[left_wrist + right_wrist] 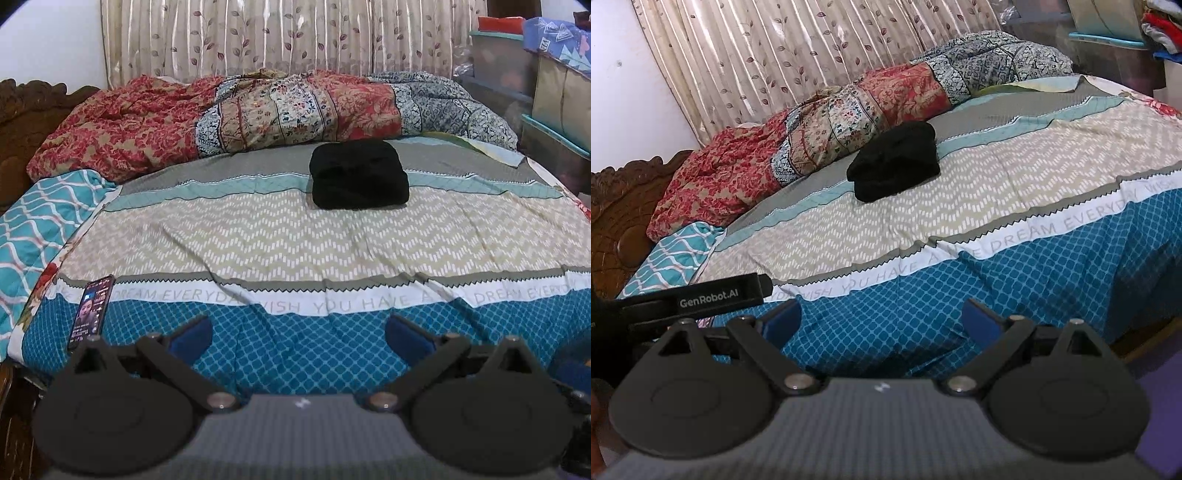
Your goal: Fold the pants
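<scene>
Nearest to the cameras, the left gripper (298,334) and the right gripper (881,320) are held over the near edge of the bed, both with the fingers spread wide and nothing between them. They are kept low and back, probably because no grasp is needed at this moment. A phone (91,311) is laid on the blue part of the bedsheet (258,236) at the left, its screen lit (perhaps for recording or instructions). Farther on, well apart from both grippers, the black pants (359,176) are seen as a compact folded bundle on the grey stripe. The folding is judged to be finished. Behind them, a crumpled floral quilt (229,114) is pushed against the curtain (277,37), so that working space is left.
</scene>
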A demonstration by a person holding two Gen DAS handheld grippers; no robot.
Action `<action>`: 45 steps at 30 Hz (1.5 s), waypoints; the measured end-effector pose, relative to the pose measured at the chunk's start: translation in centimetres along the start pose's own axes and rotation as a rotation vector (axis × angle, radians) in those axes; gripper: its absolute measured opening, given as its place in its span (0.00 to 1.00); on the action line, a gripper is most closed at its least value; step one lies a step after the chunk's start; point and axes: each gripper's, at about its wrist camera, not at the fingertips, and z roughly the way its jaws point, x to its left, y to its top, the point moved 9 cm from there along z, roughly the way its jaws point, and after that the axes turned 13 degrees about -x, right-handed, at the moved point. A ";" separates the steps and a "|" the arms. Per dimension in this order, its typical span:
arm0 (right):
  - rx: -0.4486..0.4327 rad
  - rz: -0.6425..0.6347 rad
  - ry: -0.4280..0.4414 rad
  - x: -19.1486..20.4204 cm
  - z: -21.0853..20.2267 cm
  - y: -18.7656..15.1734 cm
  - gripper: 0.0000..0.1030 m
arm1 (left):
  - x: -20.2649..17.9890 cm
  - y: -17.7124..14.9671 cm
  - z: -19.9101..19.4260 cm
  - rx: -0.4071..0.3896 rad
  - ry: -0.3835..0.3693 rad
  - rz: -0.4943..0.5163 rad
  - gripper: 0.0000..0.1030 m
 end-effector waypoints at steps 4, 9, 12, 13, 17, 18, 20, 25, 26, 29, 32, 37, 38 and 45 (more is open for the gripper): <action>0.008 0.005 -0.002 0.1 0.1 -0.4 0.93 | 0.0 -0.2 0.1 0.010 -0.001 0.007 1.00; -0.012 -0.024 0.003 0.6 -0.3 -0.2 0.93 | -0.1 -0.4 0.2 0.021 0.000 0.007 1.00; -0.022 -0.038 0.003 0.8 -0.4 -0.1 0.93 | 0.0 -0.5 0.3 0.029 -0.002 0.008 1.00; -0.022 -0.040 0.003 0.7 -0.3 -0.1 0.93 | 0.1 -0.5 0.3 0.030 -0.002 0.008 1.00; -0.023 -0.041 0.001 0.7 -0.3 -0.1 0.93 | 0.1 -0.6 0.3 0.034 -0.003 0.008 1.00; -0.022 -0.040 0.000 0.7 -0.3 -0.2 0.93 | 0.1 -0.6 0.3 0.034 -0.002 0.009 1.00; -0.019 -0.036 -0.001 0.7 -0.2 -0.2 0.93 | 0.1 -0.6 0.3 0.035 -0.001 0.010 1.00; -0.017 -0.032 -0.006 0.7 -0.2 -0.3 0.93 | 0.1 -0.7 0.3 0.039 0.000 0.012 1.00; -0.016 -0.032 -0.006 0.7 -0.2 -0.3 0.93 | 0.1 -0.7 0.3 0.039 0.000 0.012 1.00; -0.010 -0.026 -0.008 0.6 -0.1 -0.4 0.93 | 0.1 -0.8 0.4 0.042 0.000 0.014 1.00; -0.005 -0.019 -0.011 0.5 0.0 -0.6 0.93 | 0.2 -1.0 0.6 0.053 0.003 0.016 1.00; 0.001 -0.012 -0.013 0.3 0.1 -0.6 0.93 | 0.4 -1.3 0.9 0.073 0.008 0.018 1.00; 0.002 -0.012 -0.013 0.3 0.1 -0.6 0.93 | 0.4 -1.3 0.9 0.073 0.012 0.021 1.00; -0.006 -0.019 -0.015 0.3 0.1 -0.4 0.93 | 0.5 -1.4 1.1 0.080 0.022 0.029 1.00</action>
